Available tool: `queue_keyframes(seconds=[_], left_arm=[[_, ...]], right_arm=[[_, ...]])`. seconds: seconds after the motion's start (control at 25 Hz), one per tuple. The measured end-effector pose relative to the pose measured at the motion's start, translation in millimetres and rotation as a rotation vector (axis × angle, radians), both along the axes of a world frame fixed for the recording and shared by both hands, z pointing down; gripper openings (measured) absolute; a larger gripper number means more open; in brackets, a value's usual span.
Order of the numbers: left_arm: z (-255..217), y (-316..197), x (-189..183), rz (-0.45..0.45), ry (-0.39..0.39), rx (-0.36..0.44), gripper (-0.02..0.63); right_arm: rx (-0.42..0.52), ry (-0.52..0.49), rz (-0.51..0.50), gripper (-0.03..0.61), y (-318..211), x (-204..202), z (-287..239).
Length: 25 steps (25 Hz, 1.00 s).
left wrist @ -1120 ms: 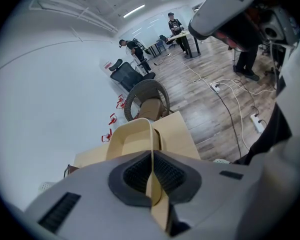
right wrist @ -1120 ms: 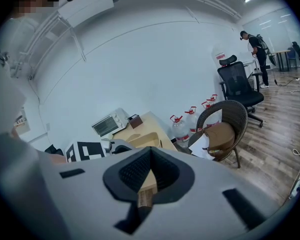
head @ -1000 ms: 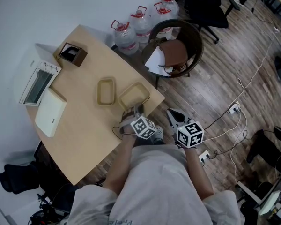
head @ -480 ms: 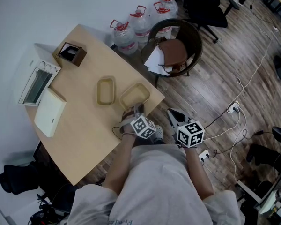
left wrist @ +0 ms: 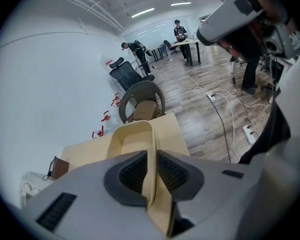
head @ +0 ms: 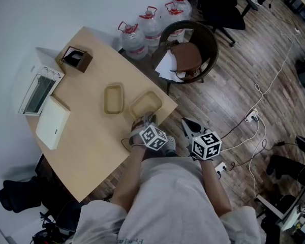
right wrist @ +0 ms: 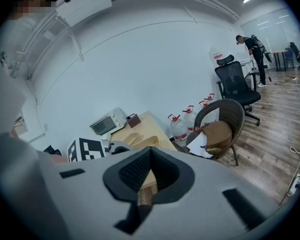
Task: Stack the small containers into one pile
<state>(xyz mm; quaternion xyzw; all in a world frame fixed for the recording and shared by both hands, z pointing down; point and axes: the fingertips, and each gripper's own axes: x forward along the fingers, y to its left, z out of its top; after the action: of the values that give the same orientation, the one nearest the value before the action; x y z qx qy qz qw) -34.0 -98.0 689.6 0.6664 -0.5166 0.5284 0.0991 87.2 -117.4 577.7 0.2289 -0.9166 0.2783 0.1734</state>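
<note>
A pale wooden table (head: 91, 141) stands in a corner against a white wall (head: 35, 9), with dark plank floor (head: 234, 80) to its right. On its far side sit a toaster oven (head: 38, 90), a flat white box (head: 53, 122) and a small brown box (head: 77, 59). Beyond the table's corner are three water jugs (head: 152, 24) with red caps, a wicker chair (head: 188, 50) holding a brown cushion and papers, and a black office chair (head: 221, 6); cables (head: 264, 90) trail over the floor. Two beige containers lie side by side near the table's near edge. The left gripper (head: 147, 119) reaches over that edge, its jaws clamped on the near wall of the right-hand container (head: 146, 104), which looks tilted, though the head view is too small to be sure. The other container (head: 114, 98) rests flat just beside it, untouched. The right gripper (head: 189, 124) hangs off the table over the floor, close to the person's body, its jaws pressed together with nothing between them.
</note>
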Motion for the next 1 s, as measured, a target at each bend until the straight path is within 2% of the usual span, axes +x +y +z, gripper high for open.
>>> queue_keyframes(seconds=[0.28,0.44,0.6,0.76,1.0], left_arm=[[-7.9,6.4,-0.1,-0.035,0.045,0.012,0.064],[-16.4,16.4,-6.6,-0.111,0.105,0.03,0.064],[-22.9,29.3,-7.0,-0.17,0.122,0.048,0.064],[-30.6,46.5,-30.4,-0.238,0.118,0.062,0.064],[-46.1,81.3,-87.0,-0.362,0.097,0.095,0.063]], right_arm=[[-0.004,-0.001,0.002,0.006,6.3,3.3,0.6],[-0.012,0.01,-0.016,0.006,12.5,1.4,4.9],[-0.031,0.018,-0.048,0.006,22.3,3.4,10.9],[-0.058,0.021,-0.107,0.006,35.5,-17.0,19.2],[-0.069,0.022,-0.185,0.006,53.5,-52.2,22.0]])
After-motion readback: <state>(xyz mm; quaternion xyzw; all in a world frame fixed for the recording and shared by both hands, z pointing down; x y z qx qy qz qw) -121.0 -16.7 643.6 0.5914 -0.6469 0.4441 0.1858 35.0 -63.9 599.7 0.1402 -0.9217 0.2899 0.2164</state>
